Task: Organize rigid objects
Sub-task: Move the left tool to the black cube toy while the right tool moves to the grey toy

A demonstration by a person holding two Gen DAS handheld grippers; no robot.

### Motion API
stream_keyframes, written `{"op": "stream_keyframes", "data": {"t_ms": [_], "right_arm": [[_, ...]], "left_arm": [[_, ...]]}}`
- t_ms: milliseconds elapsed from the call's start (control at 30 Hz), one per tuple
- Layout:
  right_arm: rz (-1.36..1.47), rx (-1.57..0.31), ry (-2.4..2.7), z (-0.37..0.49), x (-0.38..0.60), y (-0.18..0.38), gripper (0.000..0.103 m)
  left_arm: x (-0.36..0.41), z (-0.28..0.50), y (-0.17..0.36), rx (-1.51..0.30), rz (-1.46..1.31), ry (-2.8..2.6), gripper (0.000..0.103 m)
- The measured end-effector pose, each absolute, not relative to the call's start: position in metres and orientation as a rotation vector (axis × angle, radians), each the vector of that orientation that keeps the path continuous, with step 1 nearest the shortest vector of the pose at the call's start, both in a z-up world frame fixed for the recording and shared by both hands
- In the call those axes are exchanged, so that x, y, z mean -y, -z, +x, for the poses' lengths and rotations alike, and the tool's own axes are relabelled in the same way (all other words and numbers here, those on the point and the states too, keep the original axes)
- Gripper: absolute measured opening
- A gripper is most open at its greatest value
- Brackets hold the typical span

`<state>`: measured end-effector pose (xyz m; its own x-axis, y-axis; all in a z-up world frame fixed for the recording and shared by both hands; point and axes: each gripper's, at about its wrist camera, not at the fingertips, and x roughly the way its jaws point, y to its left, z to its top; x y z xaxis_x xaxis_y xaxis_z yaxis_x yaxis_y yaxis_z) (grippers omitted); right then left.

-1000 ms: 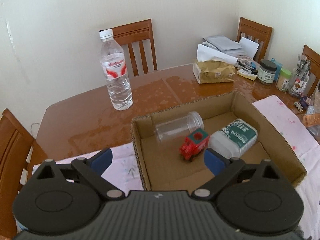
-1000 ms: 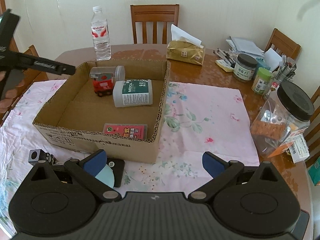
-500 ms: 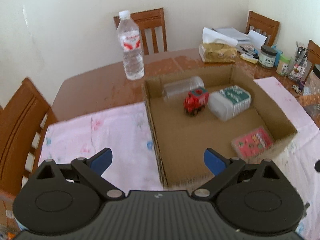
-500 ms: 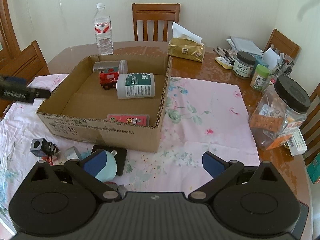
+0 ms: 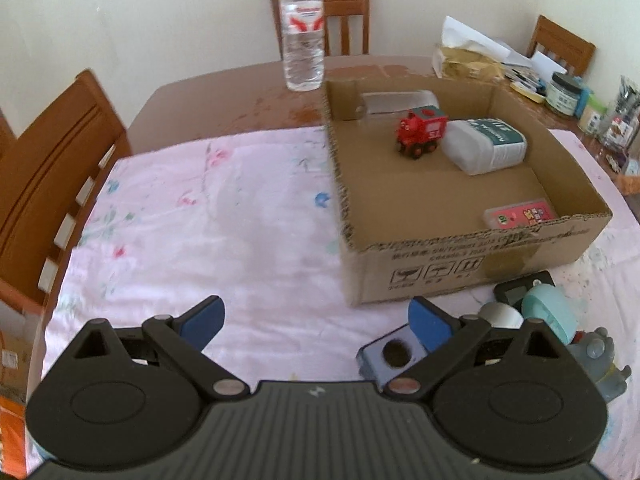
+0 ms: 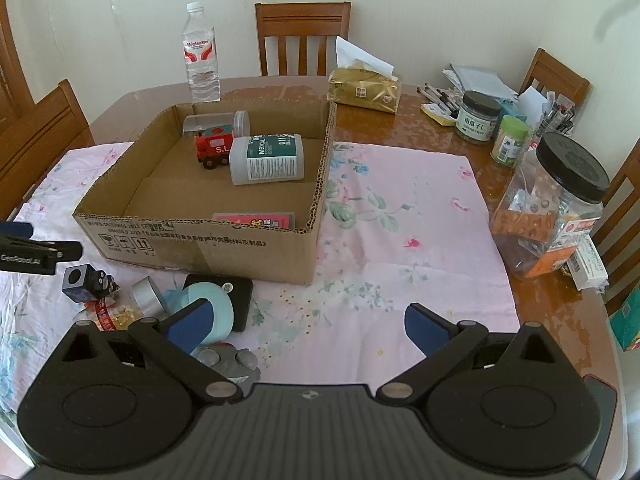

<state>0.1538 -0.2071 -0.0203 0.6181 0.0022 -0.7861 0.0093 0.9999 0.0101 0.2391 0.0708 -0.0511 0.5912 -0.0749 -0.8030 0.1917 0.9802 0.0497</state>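
In the left wrist view, the left gripper (image 5: 316, 322) is held above the pink floral cloth (image 5: 208, 216), its blue-padded jaws spread wide with nothing between them. A small blue cube with a round hole (image 5: 390, 356) is seen just beside the right-hand finger (image 5: 428, 326), on the cloth. To the right, the cardboard box (image 5: 460, 258) is shown open-topped; a red toy train (image 5: 420, 132), a white jar with a green label (image 5: 486, 146) lying on its side, a clear plastic jar (image 5: 396, 101) on its side at the far wall and a pink card pack (image 5: 520, 216) at the near wall are contained in it. A water bottle (image 5: 302, 32) stands upright on the bare table beyond the box.

In the right wrist view, the right gripper (image 6: 306, 322) is likewise seen with jaws wide apart and empty — held over the cloth in front of the box (image 6: 200, 246). Loose things are gathered on the cloth near the box's front left corner: the cube (image 6: 76, 278), a roll of grey tape (image 6: 146, 292), a pale teal round item (image 6: 210, 306) lying on a black flat device (image 6: 240, 290), and a grey toy (image 6: 228, 362) just behind the left finger. The left gripper (image 6: 36, 250) is visible at the left edge, near the cube — its jaw state cannot be told here
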Motion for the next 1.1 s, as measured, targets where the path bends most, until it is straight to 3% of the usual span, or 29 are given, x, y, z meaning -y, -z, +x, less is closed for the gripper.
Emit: {"op": "stream_keyframes", "data": {"t_ms": [800, 1100], "right_arm": [[-0.05, -0.983, -0.081, 0.157, 0.178, 0.043, 0.103], [-0.072, -1.011, -0.098, 0.16, 0.165, 0.061, 0.103]], "left_arm": [[-0.09, 0.195, 0.097, -1.074, 0.191, 0.222, 0.101], [-0.093, 0.174, 0.089, -1.077, 0.209, 0.299, 0.1]]}}
